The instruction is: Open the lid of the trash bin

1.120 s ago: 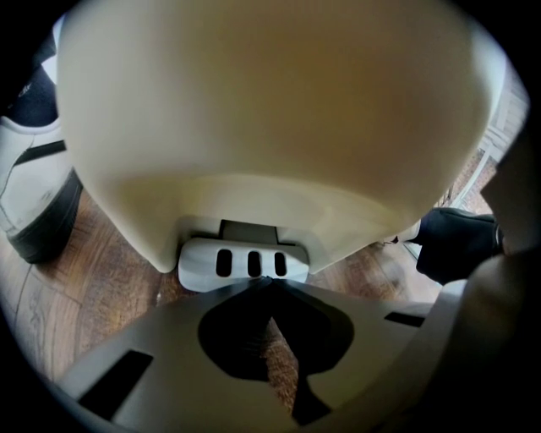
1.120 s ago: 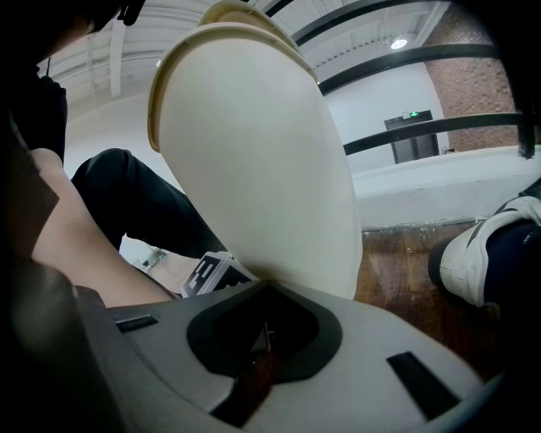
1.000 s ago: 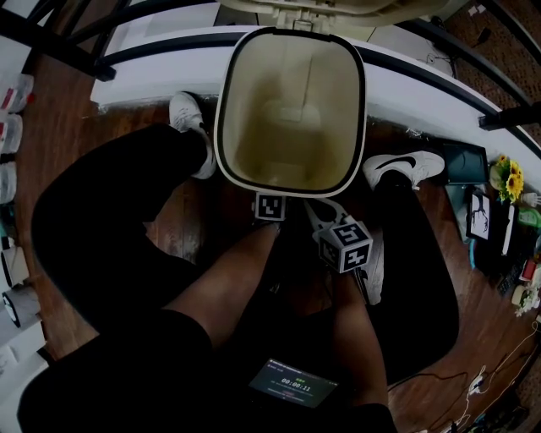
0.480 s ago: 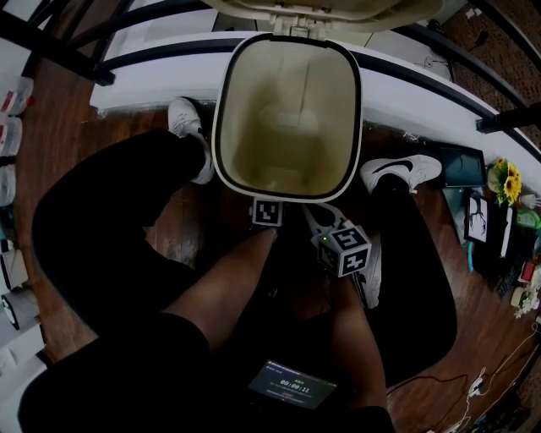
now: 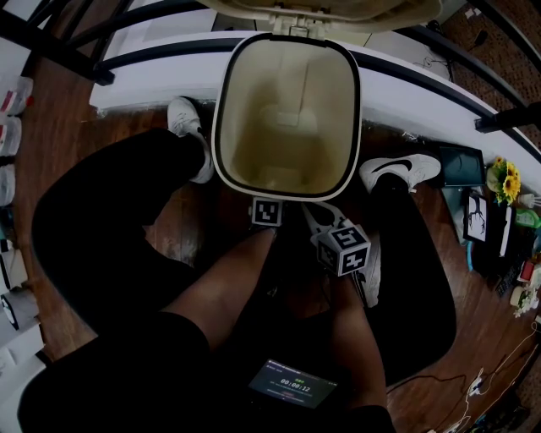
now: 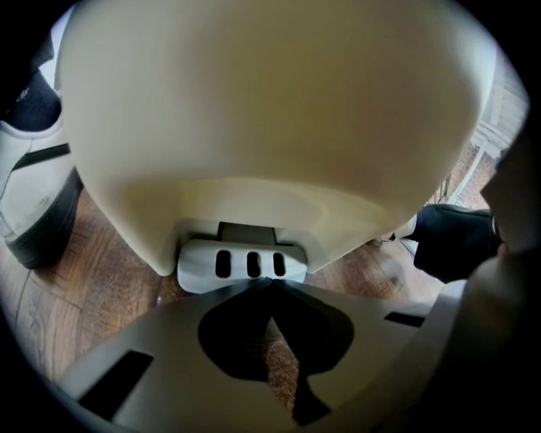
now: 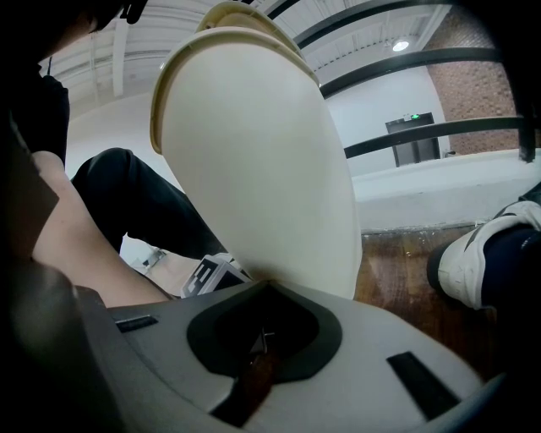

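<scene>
The cream trash bin point(image 5: 287, 110) stands open on the wood floor, its lid point(image 5: 338, 10) tipped up at the far side and its inside bare. In the left gripper view the bin's body point(image 6: 270, 110) fills the frame above a grey slotted foot pedal point(image 6: 243, 264). My left gripper point(image 6: 269, 286) is shut, with its tips at the pedal's near edge and nothing between them. Its marker cube point(image 5: 268, 211) sits just under the bin's near rim. My right gripper point(image 7: 265, 292) is shut and empty, low beside the bin's wall point(image 7: 254, 169); its cube point(image 5: 344, 248) is right of the left one.
The person's legs and white shoes point(image 5: 188, 127) point(image 5: 404, 169) flank the bin. A white ledge point(image 5: 439, 93) with black rails runs behind it. A small screen device point(image 5: 293, 385) hangs near the body. Clutter with sunflowers point(image 5: 507, 179) lies at the right.
The head view has shifted very slightly. The bin stays open and both grippers hold the same places.
</scene>
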### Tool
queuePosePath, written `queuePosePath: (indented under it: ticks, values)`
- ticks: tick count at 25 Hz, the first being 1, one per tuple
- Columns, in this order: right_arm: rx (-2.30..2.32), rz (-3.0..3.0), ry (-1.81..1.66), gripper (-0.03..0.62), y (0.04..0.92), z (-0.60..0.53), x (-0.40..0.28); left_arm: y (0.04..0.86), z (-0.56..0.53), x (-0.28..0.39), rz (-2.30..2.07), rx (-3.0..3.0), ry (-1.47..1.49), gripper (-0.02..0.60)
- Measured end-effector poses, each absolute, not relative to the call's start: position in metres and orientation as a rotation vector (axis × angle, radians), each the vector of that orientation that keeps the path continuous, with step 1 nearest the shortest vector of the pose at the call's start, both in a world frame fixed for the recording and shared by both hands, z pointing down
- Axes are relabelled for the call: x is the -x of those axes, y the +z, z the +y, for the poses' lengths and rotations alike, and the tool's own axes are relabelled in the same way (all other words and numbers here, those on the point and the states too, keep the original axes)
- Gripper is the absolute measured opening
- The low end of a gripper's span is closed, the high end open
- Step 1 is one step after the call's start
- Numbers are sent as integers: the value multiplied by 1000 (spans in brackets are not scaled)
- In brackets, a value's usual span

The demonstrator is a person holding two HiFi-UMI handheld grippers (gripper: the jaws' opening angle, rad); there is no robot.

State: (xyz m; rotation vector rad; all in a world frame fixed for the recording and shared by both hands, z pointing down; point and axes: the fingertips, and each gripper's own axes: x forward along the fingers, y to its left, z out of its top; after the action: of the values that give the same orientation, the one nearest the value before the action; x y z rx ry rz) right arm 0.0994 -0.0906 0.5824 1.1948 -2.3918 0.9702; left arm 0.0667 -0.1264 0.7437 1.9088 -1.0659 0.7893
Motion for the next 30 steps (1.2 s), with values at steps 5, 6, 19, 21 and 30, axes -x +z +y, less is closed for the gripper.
queuePosePath:
  ticks: [5,6,19,21,30]
  values:
    - [-1191,-2386,978,26,585,-89,-99,744,-126,-65,-1066,-1909,791,35]
    - [-1191,-2385,978,26,585,-89,-99,743,-126,-65,-1069,-1911,791,35]
    - [-1181,-2384,988,26,588,-87,-98,741,-125,-67,-1071,-1926,764,35]
    - [-1179,-2383,989,26,588,-87,-97,740,-125,-67,-1074,-1927,762,35]
    - [-1174,-2380,985,26,590,-85,-93,739,-124,-63,-1085,-1944,763,35]
